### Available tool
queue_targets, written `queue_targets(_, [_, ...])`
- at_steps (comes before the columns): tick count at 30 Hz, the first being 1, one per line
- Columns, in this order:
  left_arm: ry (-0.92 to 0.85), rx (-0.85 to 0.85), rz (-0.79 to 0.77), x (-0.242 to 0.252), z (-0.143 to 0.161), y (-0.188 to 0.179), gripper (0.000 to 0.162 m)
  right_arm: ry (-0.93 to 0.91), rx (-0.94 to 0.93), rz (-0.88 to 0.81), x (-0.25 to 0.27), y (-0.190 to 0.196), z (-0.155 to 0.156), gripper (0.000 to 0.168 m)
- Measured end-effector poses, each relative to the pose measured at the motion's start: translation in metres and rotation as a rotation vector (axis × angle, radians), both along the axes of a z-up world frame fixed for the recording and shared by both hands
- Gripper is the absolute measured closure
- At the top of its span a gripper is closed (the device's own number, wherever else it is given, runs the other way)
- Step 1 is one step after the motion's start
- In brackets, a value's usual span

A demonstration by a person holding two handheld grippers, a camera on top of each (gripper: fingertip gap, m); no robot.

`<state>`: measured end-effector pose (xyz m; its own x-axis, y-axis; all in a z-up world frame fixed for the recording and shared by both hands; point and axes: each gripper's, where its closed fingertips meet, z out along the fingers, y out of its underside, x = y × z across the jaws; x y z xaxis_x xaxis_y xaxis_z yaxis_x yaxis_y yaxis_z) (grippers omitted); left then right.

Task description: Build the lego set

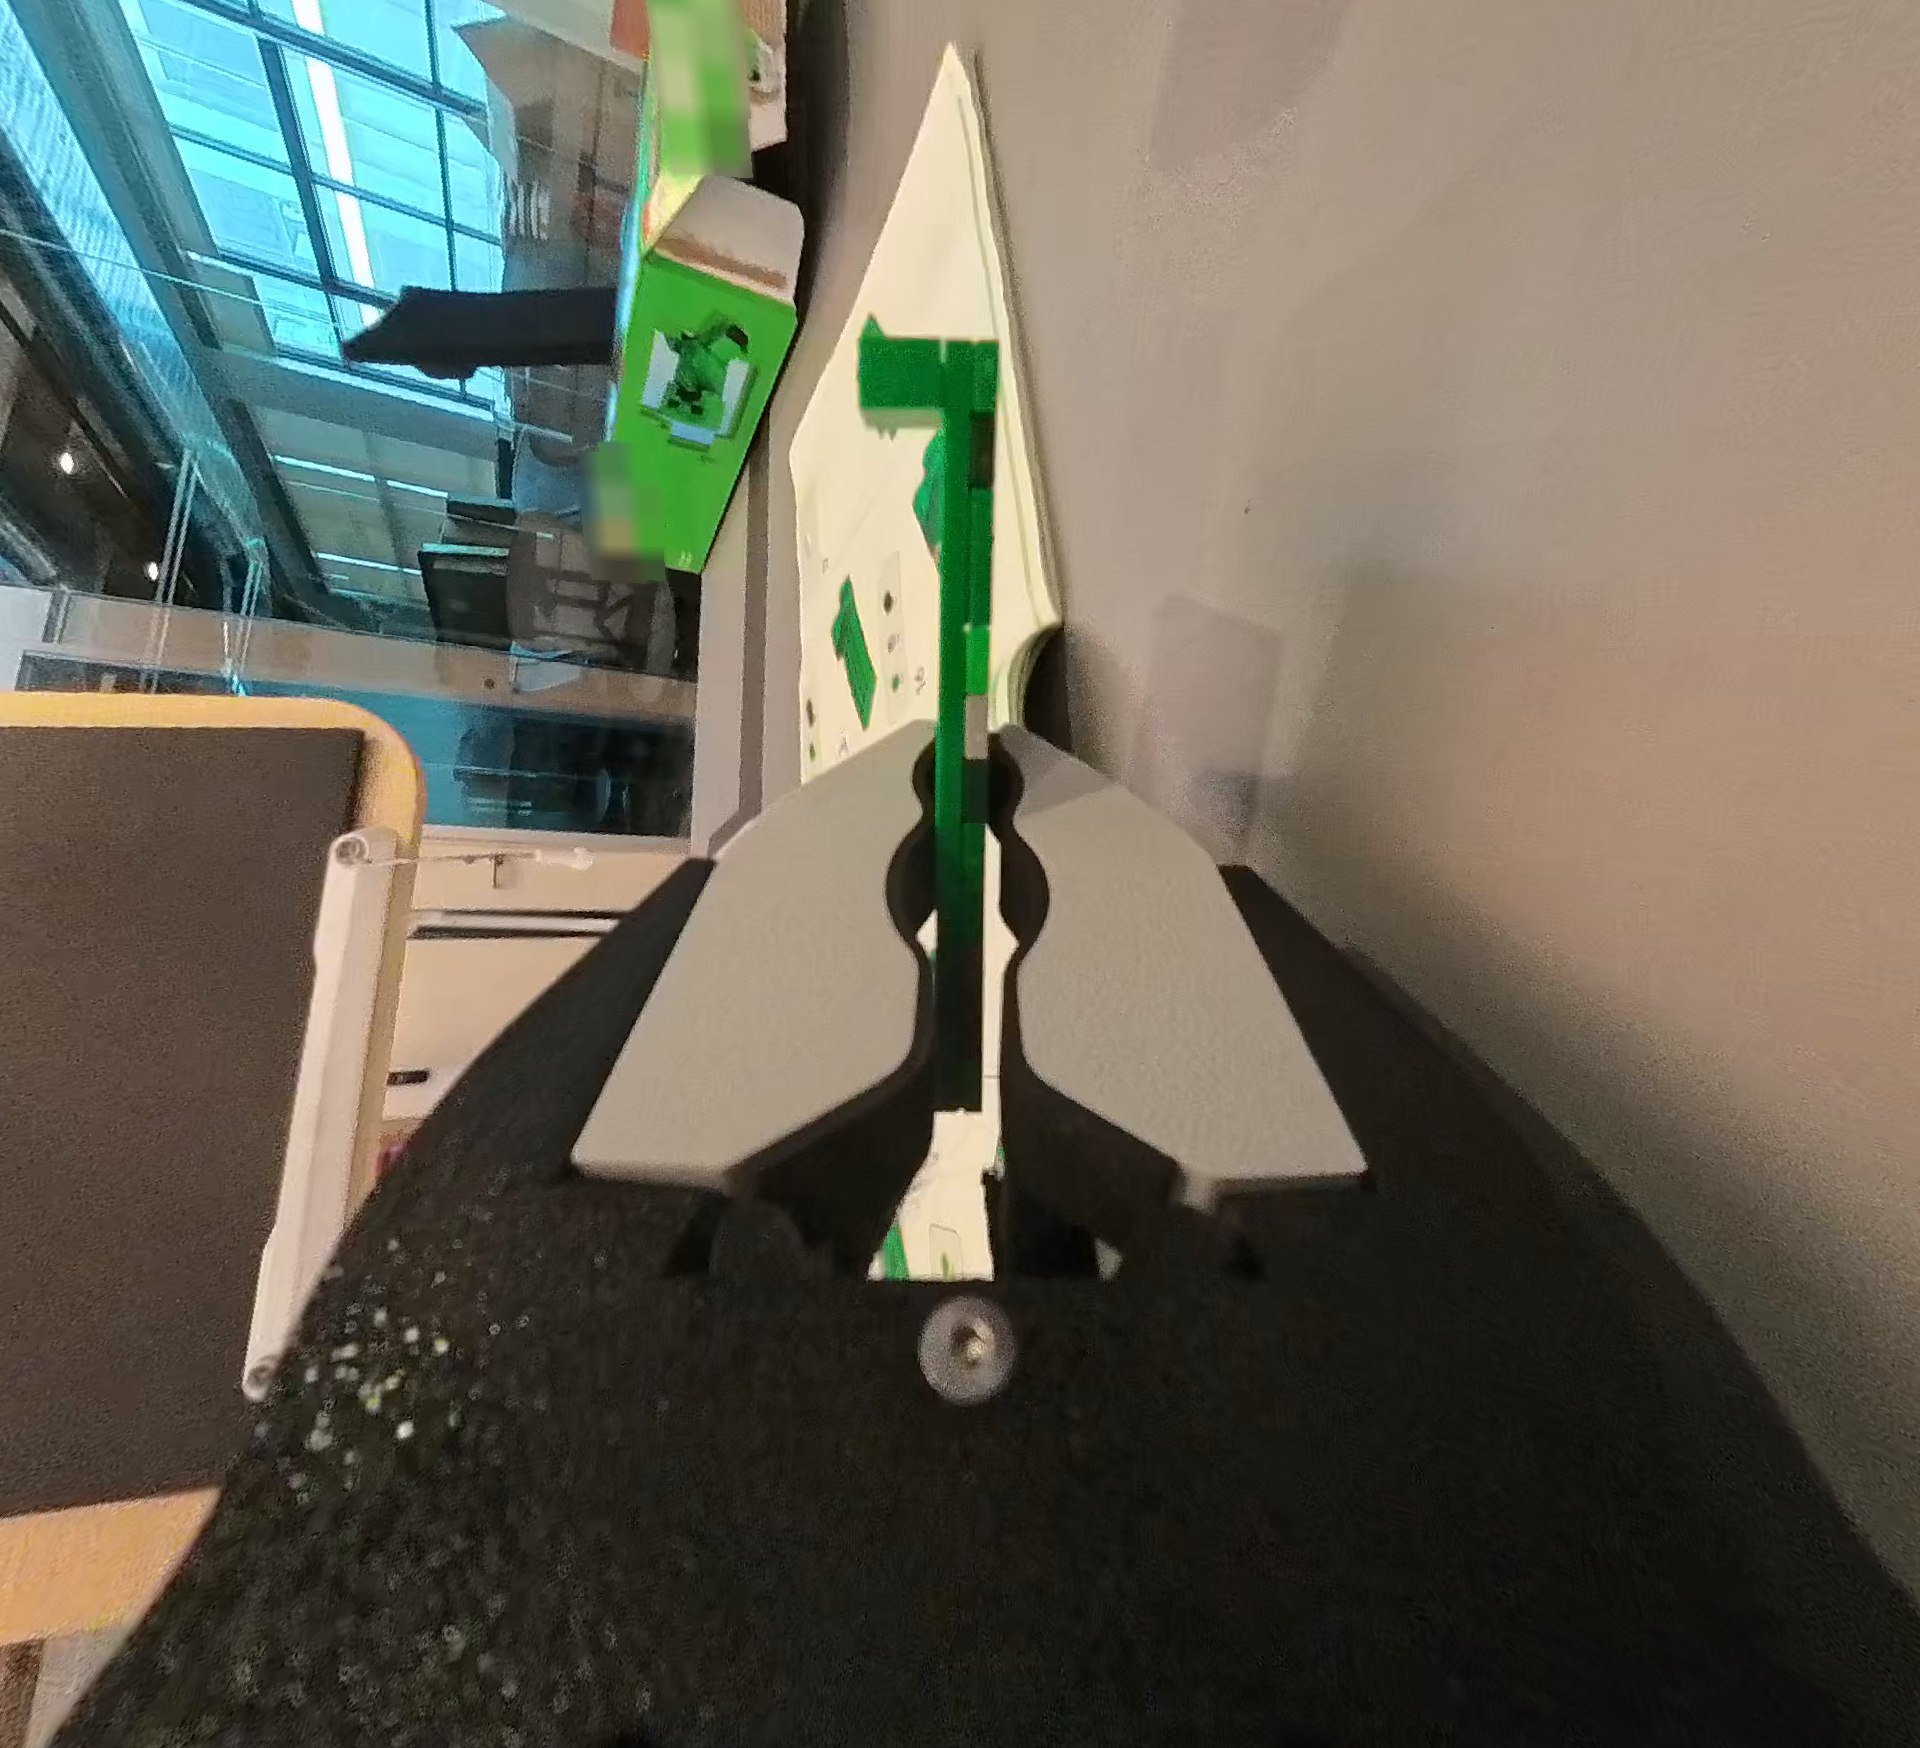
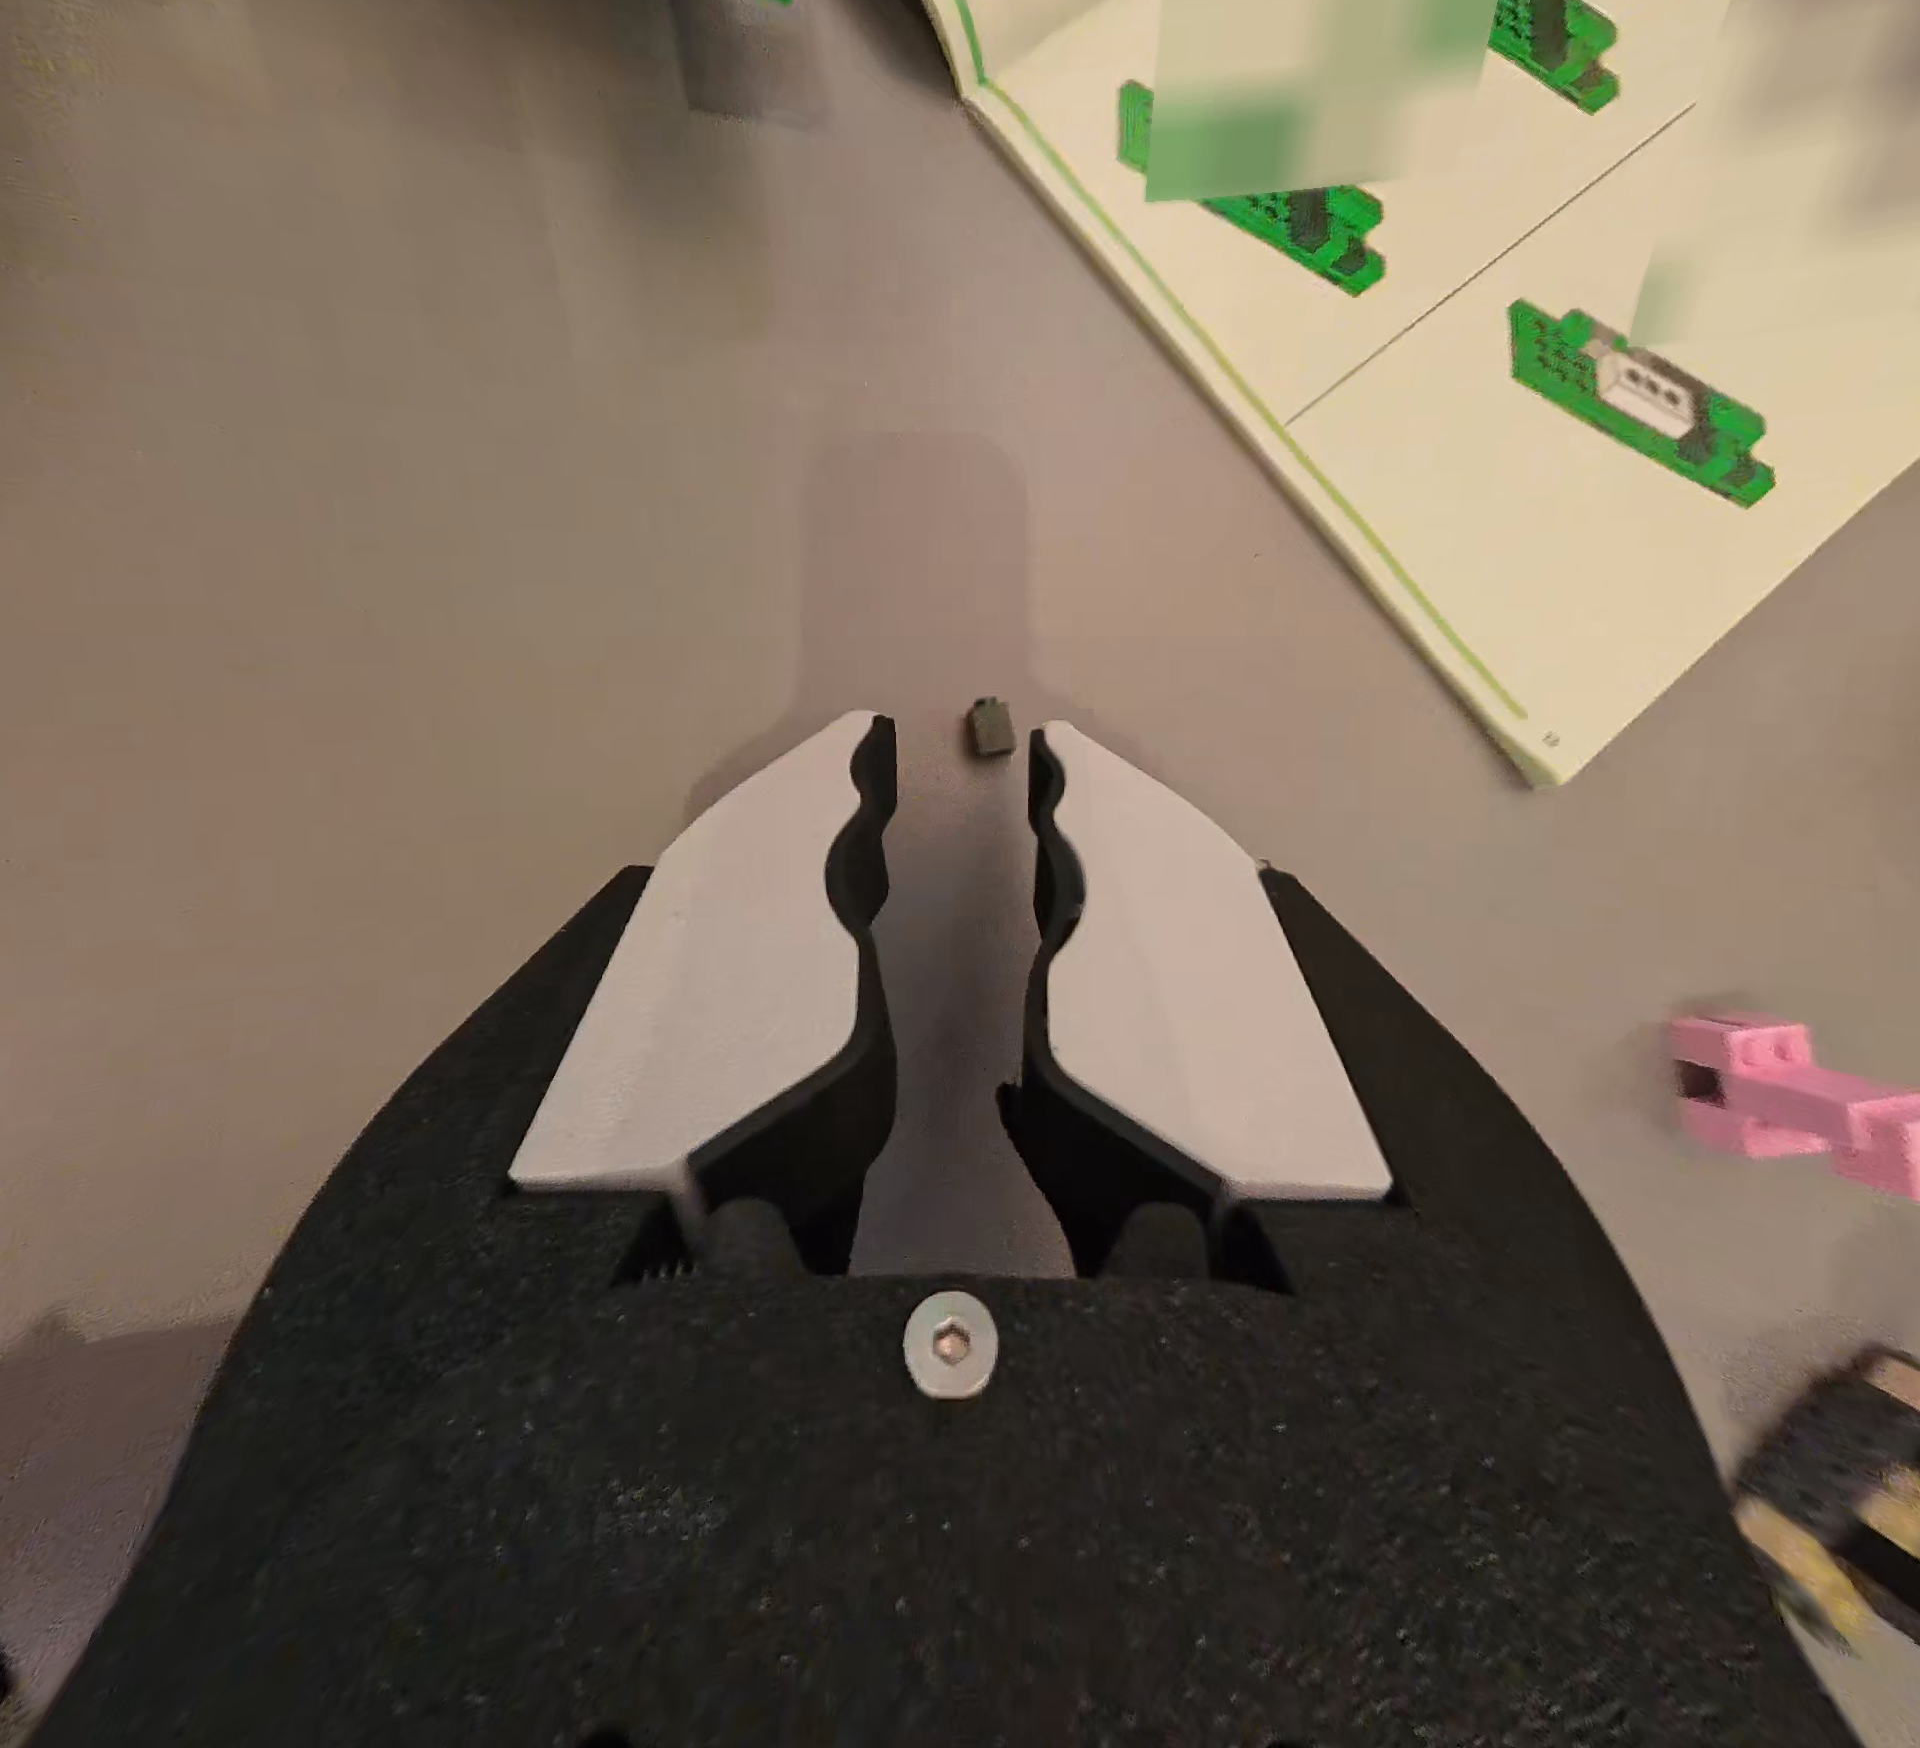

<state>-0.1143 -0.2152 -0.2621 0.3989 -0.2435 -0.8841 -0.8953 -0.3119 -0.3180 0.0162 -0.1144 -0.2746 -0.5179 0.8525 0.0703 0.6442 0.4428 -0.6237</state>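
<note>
Your left gripper (image 1: 971, 742) pinches the green plate assembly (image 1: 961, 555) edge-on above the instruction booklet (image 1: 914, 410). Left of the booklet (image 2: 1403, 451), your right gripper (image 2: 961, 737), jaws spread, brackets a tiny dark grey piece (image 2: 988, 726); closing squarely on it likely comes next.

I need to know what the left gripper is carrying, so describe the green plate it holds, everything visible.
The green plate is a thin, flat plastic build seen edge-on, clamped between the left gripper's grey fingers. It runs straight out past the fingertips. A thicker green block juts sideways at its far end, and small dark and grey pieces sit along one edge. It is held above the open booklet, apparently off the table.
</note>
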Motion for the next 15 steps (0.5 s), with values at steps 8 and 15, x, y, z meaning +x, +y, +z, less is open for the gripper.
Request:
queue_targets(8, [0.055, 0.003, -0.011, 0.002, -0.001, 0.0, 0.156, 0.155, -0.114, 0.035, -0.002, 0.003, -0.013, 0.152])
queue_targets(15, [0.036, 0.01, -0.002, 0.0, -0.002, 0.002, 0.156, 0.13, -0.143, 0.055, -0.002, 0.001, -0.015, 0.154])
